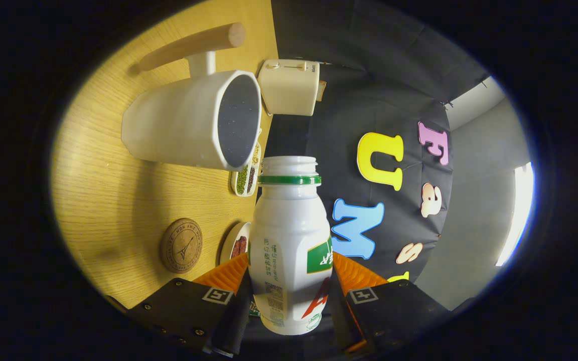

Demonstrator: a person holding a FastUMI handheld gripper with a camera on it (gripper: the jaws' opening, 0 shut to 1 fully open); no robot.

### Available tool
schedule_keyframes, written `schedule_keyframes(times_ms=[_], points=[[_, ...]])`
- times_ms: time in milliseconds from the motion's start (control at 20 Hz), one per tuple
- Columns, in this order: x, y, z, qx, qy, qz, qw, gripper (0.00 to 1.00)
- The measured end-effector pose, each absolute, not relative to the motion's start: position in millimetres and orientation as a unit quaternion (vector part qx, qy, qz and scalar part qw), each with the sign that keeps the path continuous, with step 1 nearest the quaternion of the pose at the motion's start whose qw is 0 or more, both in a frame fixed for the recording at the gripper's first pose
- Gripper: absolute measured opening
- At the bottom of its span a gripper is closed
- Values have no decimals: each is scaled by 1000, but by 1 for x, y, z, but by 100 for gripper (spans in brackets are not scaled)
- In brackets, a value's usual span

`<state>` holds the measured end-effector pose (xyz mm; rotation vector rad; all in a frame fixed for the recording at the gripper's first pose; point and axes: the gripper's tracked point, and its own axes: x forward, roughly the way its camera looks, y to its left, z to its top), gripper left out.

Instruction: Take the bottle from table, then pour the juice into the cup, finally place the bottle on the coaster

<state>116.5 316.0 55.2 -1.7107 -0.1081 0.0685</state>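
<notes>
1. We are gripping the bottle [289, 240] in the lower centre of the frame; the gripper [289, 281] is clamping it, one finger pressing each side of its body.
2. The bottle is white with a green ring under its open, capless neck, which is pointing toward the middle of the frame.
3. The cup [193, 120], a white mug with a wooden handle, is appearing in the upper left, its dark mouth facing the bottle's neck but apart from it.
4. The round coaster [181, 245] is lying on the wooden table [103, 200] at lower left, beside the left finger.
5. A cream-coloured appliance [289, 93] is standing beyond the cup, and a small dish of beans [247, 175] is peeking out just under the cup's rim.
</notes>
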Motion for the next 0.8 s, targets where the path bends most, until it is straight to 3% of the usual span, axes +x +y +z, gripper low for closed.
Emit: schedule_keyframes(times_ms=[800], points=[[117,319,66,-772,-53,20,634,69]])
